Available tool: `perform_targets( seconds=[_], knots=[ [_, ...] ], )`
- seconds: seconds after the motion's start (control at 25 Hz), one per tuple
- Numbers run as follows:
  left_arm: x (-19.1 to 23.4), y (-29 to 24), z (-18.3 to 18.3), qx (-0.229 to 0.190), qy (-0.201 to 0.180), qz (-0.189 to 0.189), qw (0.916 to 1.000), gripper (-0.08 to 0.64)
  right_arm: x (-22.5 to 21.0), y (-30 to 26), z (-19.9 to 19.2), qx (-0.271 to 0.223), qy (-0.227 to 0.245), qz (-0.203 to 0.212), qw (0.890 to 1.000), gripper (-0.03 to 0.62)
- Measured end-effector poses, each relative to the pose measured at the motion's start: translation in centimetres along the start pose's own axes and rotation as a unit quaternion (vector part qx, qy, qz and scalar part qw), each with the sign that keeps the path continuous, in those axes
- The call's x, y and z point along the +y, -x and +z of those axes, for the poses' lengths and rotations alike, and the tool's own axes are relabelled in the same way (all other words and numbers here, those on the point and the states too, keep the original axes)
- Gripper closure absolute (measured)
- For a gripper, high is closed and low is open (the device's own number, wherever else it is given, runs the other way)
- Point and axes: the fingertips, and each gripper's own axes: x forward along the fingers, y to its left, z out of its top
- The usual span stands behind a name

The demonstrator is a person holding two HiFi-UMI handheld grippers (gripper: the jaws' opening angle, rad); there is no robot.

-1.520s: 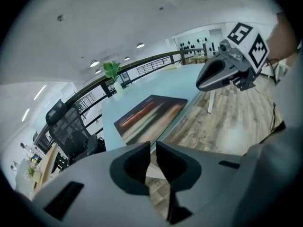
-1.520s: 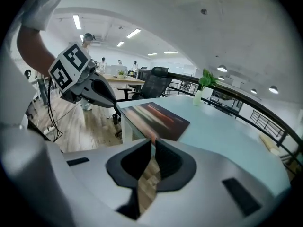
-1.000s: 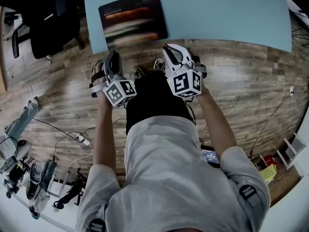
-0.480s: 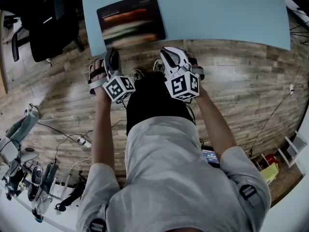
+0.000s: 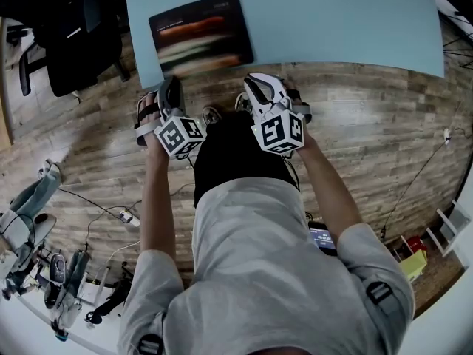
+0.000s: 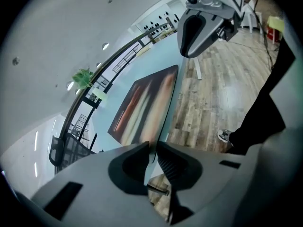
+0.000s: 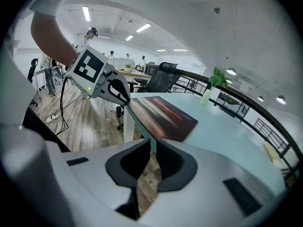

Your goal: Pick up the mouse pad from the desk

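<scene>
Standing at the front edge of a pale blue desk (image 5: 347, 21), a person holds a gripper in each hand above the wooden floor (image 5: 384, 124). A black office chair (image 5: 74, 39) sits at the upper left of the head view. Right of it, the dark mouse pad (image 5: 201, 34) lies flat on the desk's left corner, near the front edge, untouched. Just below the pad, left of centre, the left gripper (image 5: 171, 87) points toward it. Its jaws have just been closing and stand narrowly apart with nothing between them. Right of centre, the right gripper (image 5: 259, 81) hovers near the desk edge, its jaws a slit apart and empty.
</scene>
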Motion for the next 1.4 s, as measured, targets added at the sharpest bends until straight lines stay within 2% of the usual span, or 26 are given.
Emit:
perform_targets(
  seconds=[0.28,0.6,0.68,0.84,1.12,1.4],
  knots=[
    [0.3,0.3,0.1,-0.01,0.032,-0.008,0.9994,0.528,-0.3,-0.5,0.3,-0.002,0.005,0.002,1.0,0.546],
    [0.7,0.6,0.4,-0.005,0.076,-0.035,0.9965,0.534,-1.1,-0.9,0.5,0.004,0.023,-0.002,1.0,0.545],
    [0.7,0.8,0.6,-0.006,0.093,-0.044,0.9946,0.534,-1.4,-1.0,0.6,0.012,0.042,-0.006,0.999,0.541],
    [1.0,1.0,0.8,-0.003,0.102,-0.049,0.9935,0.534,-1.8,-1.4,1.1,0.023,0.087,-0.013,0.996,0.535],
    [1.8,1.5,1.3,-0.003,0.144,-0.054,0.9881,0.534,-2.0,-3.0,0.2,0.051,0.128,0.003,0.99,0.503],
    [2.9,1.8,1.7,-0.005,0.187,-0.06,0.9806,0.535,-1.9,-4.6,0.2,0.069,0.19,0.018,0.979,0.472]
  ],
)
